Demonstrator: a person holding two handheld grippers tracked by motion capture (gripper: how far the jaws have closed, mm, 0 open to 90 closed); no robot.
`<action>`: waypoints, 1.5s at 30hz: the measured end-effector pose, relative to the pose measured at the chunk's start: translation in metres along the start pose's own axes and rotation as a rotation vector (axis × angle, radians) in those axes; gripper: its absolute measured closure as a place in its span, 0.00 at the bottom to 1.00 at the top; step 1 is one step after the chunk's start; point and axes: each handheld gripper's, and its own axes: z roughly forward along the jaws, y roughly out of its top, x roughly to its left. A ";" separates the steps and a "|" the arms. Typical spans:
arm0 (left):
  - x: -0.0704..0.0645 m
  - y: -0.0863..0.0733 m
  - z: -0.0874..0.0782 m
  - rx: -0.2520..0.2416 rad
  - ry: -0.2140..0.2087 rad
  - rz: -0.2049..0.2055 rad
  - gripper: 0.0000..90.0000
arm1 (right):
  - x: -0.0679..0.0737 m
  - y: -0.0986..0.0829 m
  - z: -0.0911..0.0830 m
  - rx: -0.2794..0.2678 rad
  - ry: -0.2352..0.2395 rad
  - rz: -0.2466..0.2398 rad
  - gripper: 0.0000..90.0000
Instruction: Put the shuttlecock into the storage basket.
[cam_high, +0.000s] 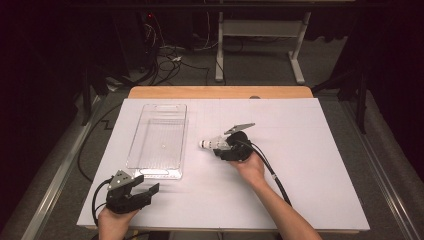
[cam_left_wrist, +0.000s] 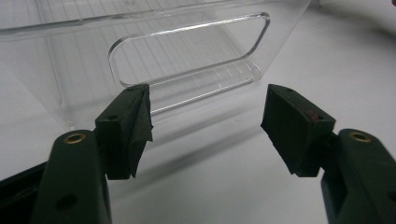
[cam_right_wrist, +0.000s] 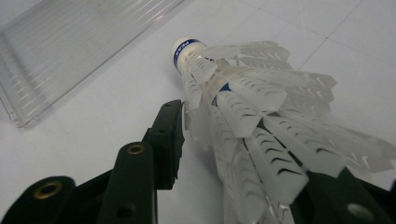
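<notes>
**Shuttlecock gripped beside the tray, not yet placed**

We log the scene from largest item down. The table (cam_high: 300, 190) carries a white sheet across its top. On the sheet's left half lies 1 clear plastic tray (cam_high: 159, 142), long axis running away from the person, a handle slot cut in each short wall; we see nothing inside it.

The left gripper (cam_high: 150, 191) rests on the sheet near the tray's near end, just short of the near wall. In the left gripper view its 2 jaws stand well apart with nothing between them, aimed at the tray's handle slot (cam_left_wrist: 189, 49).

The right gripper (cam_high: 216, 144) sits just right of the tray, jaws pointing left toward it. In the right gripper view the feather skirt of 1 white shuttlecock (cam_right_wrist: 247, 112) lies between the jaws, which we judge clamped on it, though the right-hand jaw is mostly hidden by feathers. The cork tip (cam_high: 203, 144) points at the tray, close to its right wall but apart from it.

Judged step: carrying the shuttlecock toward the tray. The next move calls for lifting over the right wall, then parting the jaws above the tray floor. The left gripper is placed to steady the tray if it slides.
</notes>
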 end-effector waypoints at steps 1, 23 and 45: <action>0.000 0.000 0.000 -0.001 0.001 0.000 0.37 | 0.000 0.000 0.000 0.001 0.000 -0.003 0.68; 0.000 0.000 -0.001 -0.001 0.001 0.001 0.37 | 0.002 0.000 -0.003 0.035 0.005 -0.004 0.98; 0.001 0.000 -0.001 -0.003 0.003 0.001 0.38 | 0.003 0.004 -0.014 0.004 0.016 -0.014 0.98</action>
